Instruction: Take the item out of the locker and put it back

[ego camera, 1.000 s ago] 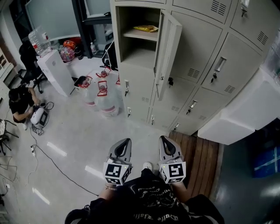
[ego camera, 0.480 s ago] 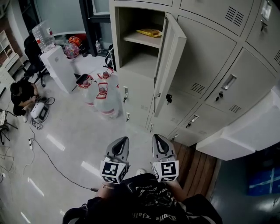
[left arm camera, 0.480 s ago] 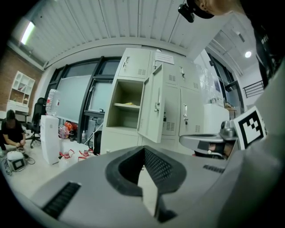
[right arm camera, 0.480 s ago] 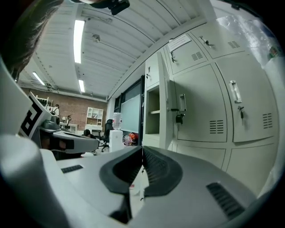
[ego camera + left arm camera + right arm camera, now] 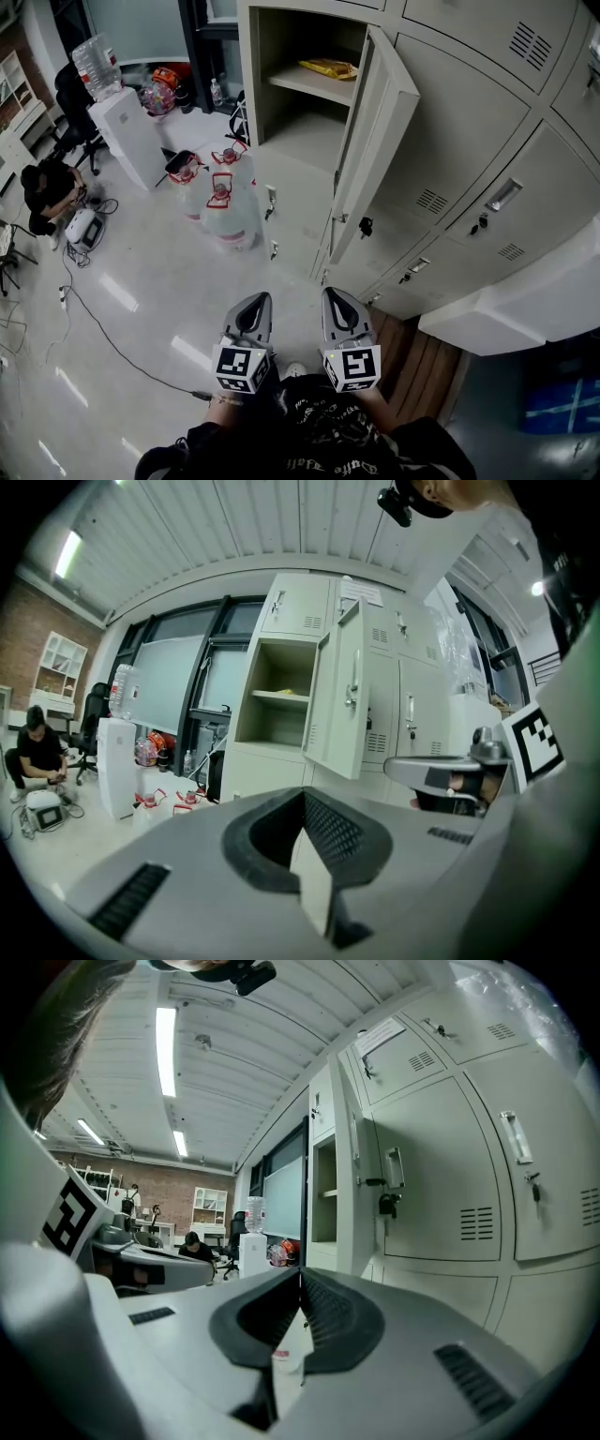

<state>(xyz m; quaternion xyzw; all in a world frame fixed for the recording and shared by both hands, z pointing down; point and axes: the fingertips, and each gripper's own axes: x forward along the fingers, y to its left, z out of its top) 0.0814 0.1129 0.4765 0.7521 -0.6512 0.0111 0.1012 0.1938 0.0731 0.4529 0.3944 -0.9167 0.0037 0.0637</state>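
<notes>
The grey locker (image 5: 309, 187) stands ahead with one upper compartment open, its door (image 5: 375, 141) swung out to the right. A flat yellow packet (image 5: 328, 67) lies on the shelf inside; in the left gripper view the packet (image 5: 298, 693) shows as a small yellow patch. My left gripper (image 5: 255, 302) and right gripper (image 5: 333, 295) are held side by side low in the head view, well short of the locker and below the open compartment. Both point toward it. The left gripper (image 5: 303, 794) and the right gripper (image 5: 300, 1274) are shut with nothing between the jaws.
Several water jugs (image 5: 225, 211) stand on the floor left of the locker, beside a white dispenser (image 5: 127, 141). A person (image 5: 47, 192) crouches at far left, with a cable (image 5: 112, 347) across the floor. A wooden platform (image 5: 422, 366) and a white box (image 5: 506, 300) lie to the right.
Both grippers have moved together toward the locker, which now looms larger and nearer in the head view. Their jaws have stayed shut.
</notes>
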